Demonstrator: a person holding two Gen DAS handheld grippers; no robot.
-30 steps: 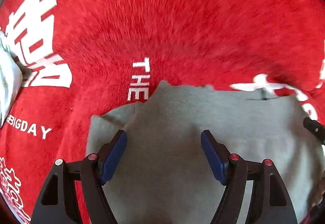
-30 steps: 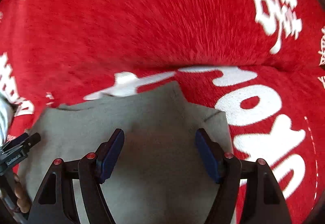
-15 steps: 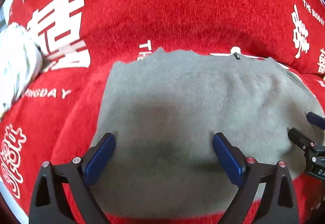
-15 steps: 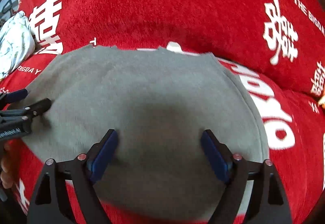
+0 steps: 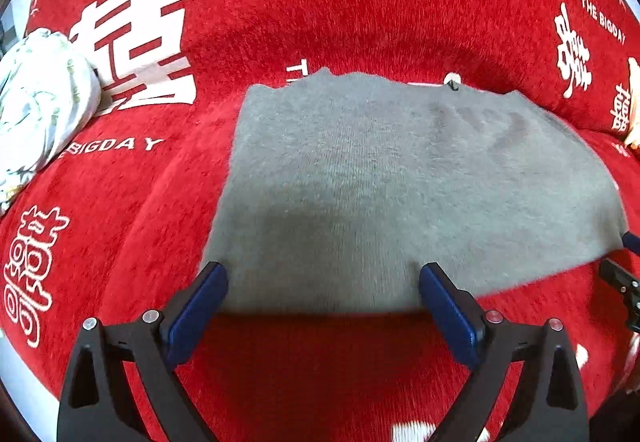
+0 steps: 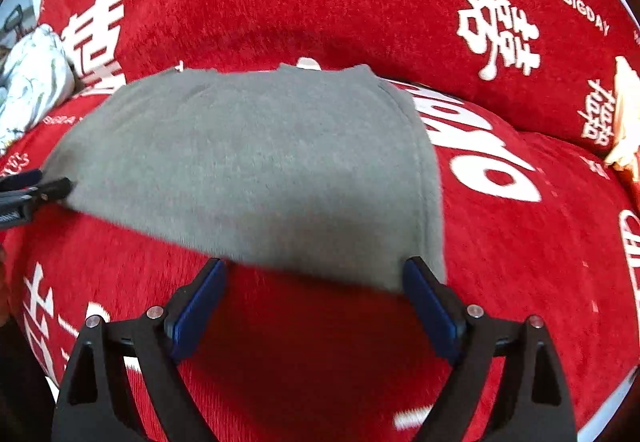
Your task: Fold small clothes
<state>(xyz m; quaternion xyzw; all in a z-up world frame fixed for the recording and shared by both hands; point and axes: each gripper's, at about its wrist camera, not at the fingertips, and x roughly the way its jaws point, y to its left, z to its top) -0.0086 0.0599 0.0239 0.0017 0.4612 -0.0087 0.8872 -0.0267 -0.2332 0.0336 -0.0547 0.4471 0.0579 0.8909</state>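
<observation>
A grey knitted garment [image 5: 400, 177] lies flat on the red seat as a folded rectangle; it also shows in the right wrist view [image 6: 260, 165]. My left gripper [image 5: 324, 298] is open and empty, hovering just over the garment's near edge at its left part. My right gripper [image 6: 316, 294] is open and empty, just short of the garment's near right corner. Each gripper's tip shows at the edge of the other view: the right one [image 5: 624, 278], the left one [image 6: 36, 189].
The surface is a red plush sofa cover [image 5: 360, 1] with white lettering, rising into a backrest behind the garment. A white patterned cloth bundle [image 5: 36, 105] lies at the far left, also in the right wrist view [image 6: 32, 81]. A pale object [image 6: 624, 121] sits at the right edge.
Both grippers have pulled back and up from the garment, staying open. The garment now lies flat with its near edge at the fingertips.
</observation>
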